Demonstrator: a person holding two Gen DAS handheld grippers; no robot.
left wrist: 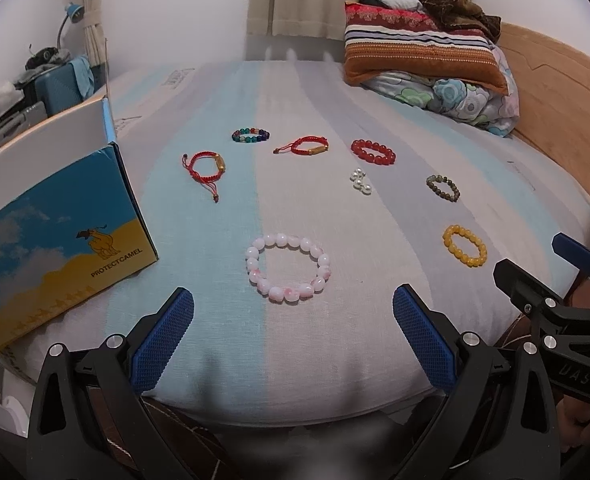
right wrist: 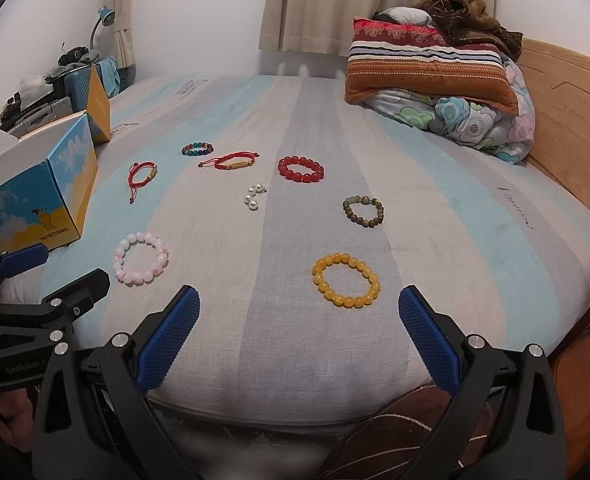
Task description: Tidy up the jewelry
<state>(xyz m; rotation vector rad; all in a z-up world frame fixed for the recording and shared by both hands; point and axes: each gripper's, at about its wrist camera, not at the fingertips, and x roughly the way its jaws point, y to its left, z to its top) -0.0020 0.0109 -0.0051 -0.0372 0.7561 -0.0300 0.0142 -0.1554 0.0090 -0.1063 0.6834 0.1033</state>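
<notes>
1. Pink bracelet (left wrist: 287,268) lies flat on the bed (left wrist: 335,360), just ahead of the left gripper (left wrist: 293,320), centred btw its fingers; a ring, so no long axis.
2. Yellow bracelet (right wrist: 346,281) lies likewise ahead of the right gripper (right wrist: 299,320), slightly right of centre.
3. Both grippers: fingers wide apart, holding nothing.
4. Open box (left wrist: 55,216) is left of the left fingers, so the left one is nearer to it.

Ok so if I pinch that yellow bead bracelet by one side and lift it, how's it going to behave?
The yellow bead bracelet is separate round beads on a loop, so it will probably sag into a long oval. The beads look glossy, so they may slip between the fingers. Lying flat on the bedsheet, it seems unlikely to roll.
</notes>
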